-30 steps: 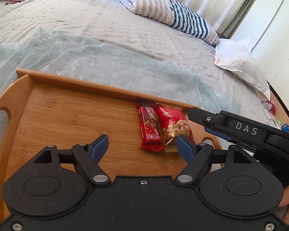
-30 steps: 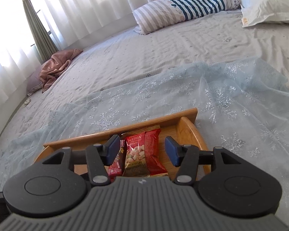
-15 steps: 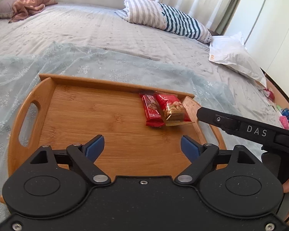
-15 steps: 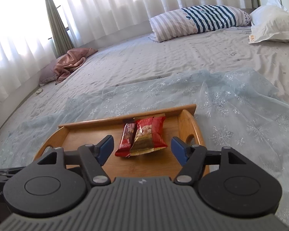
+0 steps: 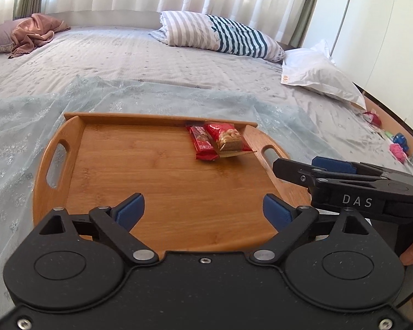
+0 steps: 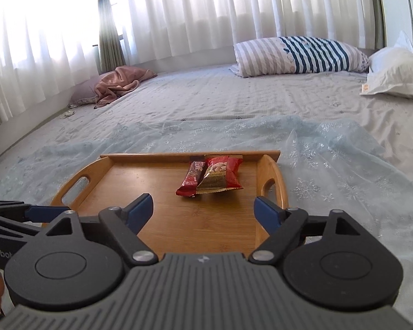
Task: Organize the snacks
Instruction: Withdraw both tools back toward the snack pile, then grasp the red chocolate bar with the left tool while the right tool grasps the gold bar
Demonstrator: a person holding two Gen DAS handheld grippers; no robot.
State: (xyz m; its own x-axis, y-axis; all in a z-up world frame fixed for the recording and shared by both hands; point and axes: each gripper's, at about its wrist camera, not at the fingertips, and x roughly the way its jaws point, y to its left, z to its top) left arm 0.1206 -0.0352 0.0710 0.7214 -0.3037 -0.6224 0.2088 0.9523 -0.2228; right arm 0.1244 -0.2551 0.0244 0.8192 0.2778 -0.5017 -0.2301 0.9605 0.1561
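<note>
A wooden tray [image 5: 140, 181] with handle cut-outs lies on the bed. In its far right corner lie a red snack bar [image 5: 202, 143] and a red nut packet [image 5: 228, 140], side by side and touching. They also show in the right wrist view as the bar [image 6: 191, 178] and the packet [image 6: 220, 174] on the tray [image 6: 179, 220]. My left gripper [image 5: 203, 211] is open and empty above the tray's near edge. My right gripper [image 6: 203, 210] is open and empty, also near the front of the tray, well back from the snacks.
The tray rests on a pale blue lace cloth [image 5: 27, 115] over a grey bedspread. A striped pillow [image 5: 220, 37] and a white pillow [image 5: 322, 77] lie at the far right. A pink cloth [image 5: 35, 29] lies far left. Small toys [image 5: 396, 145] sit at the right edge.
Both grippers have pulled back and up from the snacks, leaving the nut packet beside the bar in the tray corner. Both jaws have opened wider.
</note>
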